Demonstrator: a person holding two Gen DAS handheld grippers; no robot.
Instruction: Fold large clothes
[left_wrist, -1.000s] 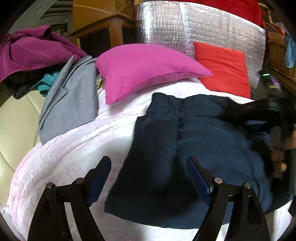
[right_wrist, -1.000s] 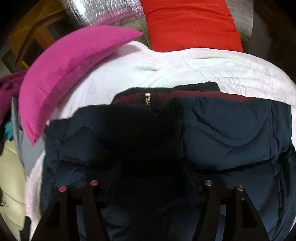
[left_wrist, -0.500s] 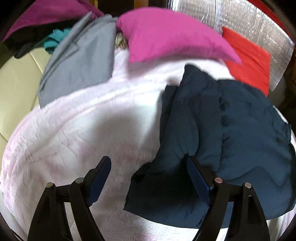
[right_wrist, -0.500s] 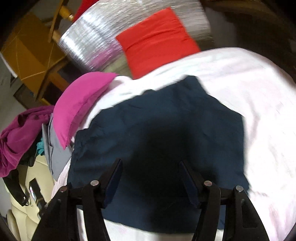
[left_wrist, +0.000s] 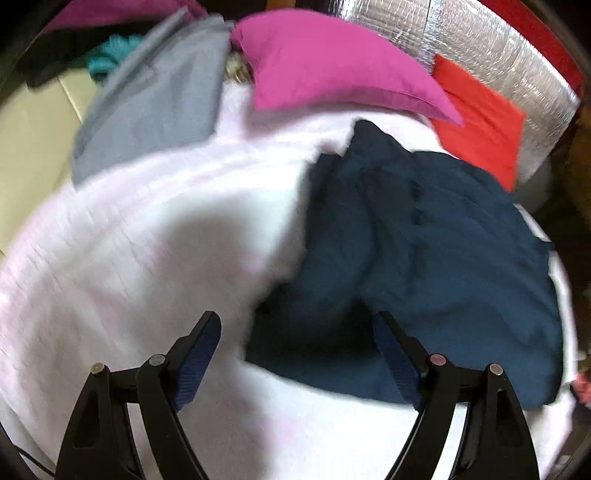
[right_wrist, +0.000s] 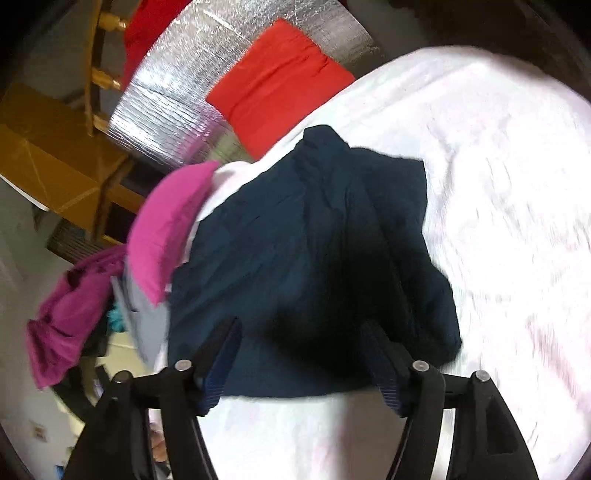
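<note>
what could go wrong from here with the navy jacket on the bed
1. The navy jacket lies bunched and puffy on the white blanket, and both tools are open and off it: the left tool and the right tool. The fold may spring open.
2. A low grasp at its near edge could pinch the blanket too.
3. The pink pillow sits close to the jacket's far end, so a fold that way could catch it.
</note>
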